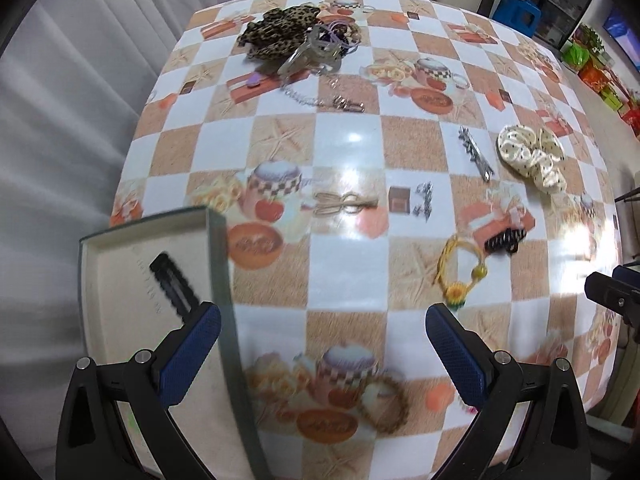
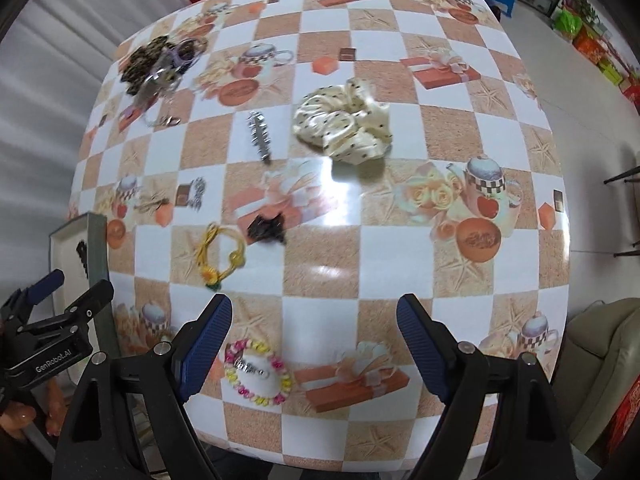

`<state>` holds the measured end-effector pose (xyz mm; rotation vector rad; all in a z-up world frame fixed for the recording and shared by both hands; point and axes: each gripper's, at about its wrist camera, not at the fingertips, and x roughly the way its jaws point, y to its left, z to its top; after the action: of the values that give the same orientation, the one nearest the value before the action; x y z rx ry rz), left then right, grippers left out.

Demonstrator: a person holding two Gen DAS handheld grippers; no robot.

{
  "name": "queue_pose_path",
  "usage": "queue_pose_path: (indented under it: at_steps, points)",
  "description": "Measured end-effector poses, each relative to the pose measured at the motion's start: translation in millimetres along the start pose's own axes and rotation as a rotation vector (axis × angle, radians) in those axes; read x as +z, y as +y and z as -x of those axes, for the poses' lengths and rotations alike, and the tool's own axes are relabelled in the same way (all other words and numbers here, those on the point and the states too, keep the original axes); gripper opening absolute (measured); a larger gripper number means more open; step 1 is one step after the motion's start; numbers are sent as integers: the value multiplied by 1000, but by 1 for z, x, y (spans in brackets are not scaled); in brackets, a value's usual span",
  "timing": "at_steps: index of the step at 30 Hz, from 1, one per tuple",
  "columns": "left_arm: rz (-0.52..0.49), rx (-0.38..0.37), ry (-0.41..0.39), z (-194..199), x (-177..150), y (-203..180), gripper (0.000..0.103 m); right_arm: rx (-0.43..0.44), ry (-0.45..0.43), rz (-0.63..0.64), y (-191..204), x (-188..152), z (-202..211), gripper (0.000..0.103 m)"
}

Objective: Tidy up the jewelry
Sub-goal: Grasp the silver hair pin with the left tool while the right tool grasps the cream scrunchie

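A: What's cut off or hard to read?

B: In the left wrist view the tray at lower left runs off the bottom edge, and its near wall is smeared with blur. The black clip in it is partly behind a blue pad. At upper centre the leopard scrunchie heads a heap of clips and chain too tangled to sort out. In the right wrist view the tray is a sliver at the left edge.

A: And the grippers?

B: The left gripper stands wide apart, nothing between its pads, one finger over the tray. The right gripper is just as wide and empty, low in the frame over the table.

A: Where's the jewelry?

B: Loose on the table. Cream scrunchie upper centre, bead bracelet at the bottom by the left finger, yellow bracelet left of centre, silver clip above it, dark clip between them.
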<state>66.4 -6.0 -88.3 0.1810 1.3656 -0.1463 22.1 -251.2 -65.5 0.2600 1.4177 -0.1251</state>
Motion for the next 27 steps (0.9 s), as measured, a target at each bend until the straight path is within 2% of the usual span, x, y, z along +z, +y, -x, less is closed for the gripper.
queue_pose_path:
  at_steps: [7, 12, 23, 25, 27]
  points:
    - [-14, -62, -3, -14, 35, -25, 103, -29, -24, -19, -22, 40, -8, 86]
    - [-46, -112, -19, -27, 66, -56, 103, -31, -35, -39, -34, 70, -21, 87]
    - [-104, -136, -9, -68, 104, -110, 103, -46, -14, -12, -42, 119, -74, 86]
    - [-115, -132, 3, -75, 108, -118, 91, -67, -6, 2, -46, 123, -81, 86]
    - [-130, -124, 22, -85, 110, -126, 91, -83, -1, -2, -54, 124, -86, 86]
